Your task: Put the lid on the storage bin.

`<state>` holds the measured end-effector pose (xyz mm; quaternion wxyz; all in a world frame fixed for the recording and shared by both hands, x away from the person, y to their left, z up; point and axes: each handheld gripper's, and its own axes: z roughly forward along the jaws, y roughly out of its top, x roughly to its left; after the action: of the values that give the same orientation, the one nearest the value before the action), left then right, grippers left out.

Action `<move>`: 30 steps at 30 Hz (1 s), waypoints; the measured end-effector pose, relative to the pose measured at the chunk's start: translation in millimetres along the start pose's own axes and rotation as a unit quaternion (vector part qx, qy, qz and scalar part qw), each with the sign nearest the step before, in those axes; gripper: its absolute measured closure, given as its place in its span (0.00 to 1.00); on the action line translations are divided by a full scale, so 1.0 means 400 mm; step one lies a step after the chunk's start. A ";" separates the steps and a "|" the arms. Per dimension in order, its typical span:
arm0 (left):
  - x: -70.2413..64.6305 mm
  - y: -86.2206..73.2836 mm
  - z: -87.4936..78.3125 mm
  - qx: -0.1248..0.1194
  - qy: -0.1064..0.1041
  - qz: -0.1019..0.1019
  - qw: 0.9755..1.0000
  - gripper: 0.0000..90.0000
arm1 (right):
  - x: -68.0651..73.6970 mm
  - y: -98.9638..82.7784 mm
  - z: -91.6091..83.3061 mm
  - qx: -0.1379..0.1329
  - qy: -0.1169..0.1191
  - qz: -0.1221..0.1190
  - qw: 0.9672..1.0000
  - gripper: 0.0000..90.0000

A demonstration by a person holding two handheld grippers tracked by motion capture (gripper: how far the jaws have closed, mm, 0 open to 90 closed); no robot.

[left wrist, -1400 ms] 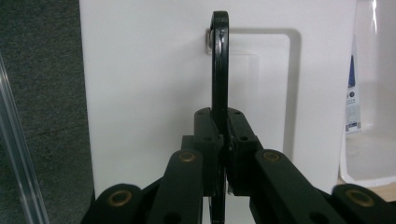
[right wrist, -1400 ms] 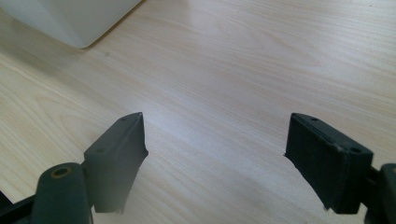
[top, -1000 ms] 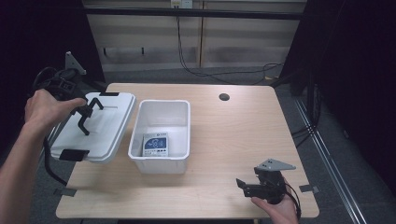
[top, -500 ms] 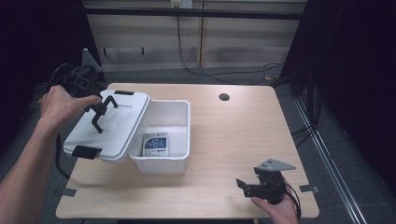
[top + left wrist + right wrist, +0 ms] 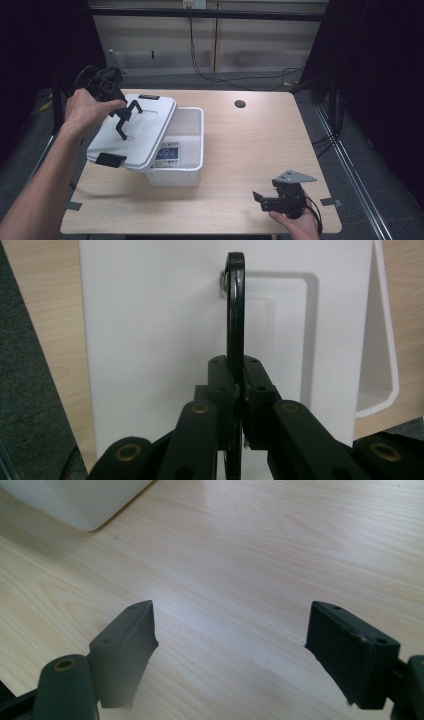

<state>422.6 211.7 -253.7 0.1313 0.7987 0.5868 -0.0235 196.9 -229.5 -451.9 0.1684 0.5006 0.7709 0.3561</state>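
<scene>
Our left gripper (image 5: 239, 390) pinched the black handle (image 5: 235, 305) of the white lid (image 5: 135, 127), which the high view showed tilted over the bin (image 5: 182, 150), centre-left. Our right gripper (image 5: 230, 650) gaped wide above the bare wooden tabletop (image 5: 250, 145); dark curtains hung around.

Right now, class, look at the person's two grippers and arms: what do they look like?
Both grippers, left and right, are black, two-jawed, built of linked bars with brass-coloured pins. The right one's pads are flat, blocky and black. Each carries a grey three-cornered plate on top, and a black cable trails from each. The forearms show no sleeves.
</scene>
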 end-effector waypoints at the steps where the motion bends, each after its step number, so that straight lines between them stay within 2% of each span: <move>1: -0.005 0.003 0.001 -0.004 -0.001 0.001 1.000 0.95 | 0.000 0.000 0.000 0.000 0.000 0.000 1.000 0.21; 9: -0.048 0.021 0.025 -0.004 -0.007 0.003 1.000 0.95 | 0.000 0.000 -0.001 0.001 0.001 0.002 1.000 0.21; 13: -0.062 0.028 0.037 -0.005 -0.013 -0.002 1.000 0.95 | -0.001 -0.001 -0.002 0.000 0.000 0.003 1.000 0.21; 22: -0.087 0.037 0.060 -0.005 -0.009 -0.014 1.000 0.95 | -0.001 -0.001 -0.002 -0.001 0.001 0.002 1.000 0.21; 25: -0.100 0.039 0.070 -0.012 -0.015 -0.008 1.000 0.95 | -0.001 -0.001 -0.003 -0.001 0.002 -0.002 1.000 0.21; 30: -0.110 0.045 0.082 -0.011 -0.019 -0.012 1.000 0.95 | 0.000 -0.001 -0.002 0.001 0.001 0.000 1.000 0.21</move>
<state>429.5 157.8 -273.5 0.1511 0.7895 0.5939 -0.0336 196.2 -230.0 -451.6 0.1672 0.5001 0.7714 0.3562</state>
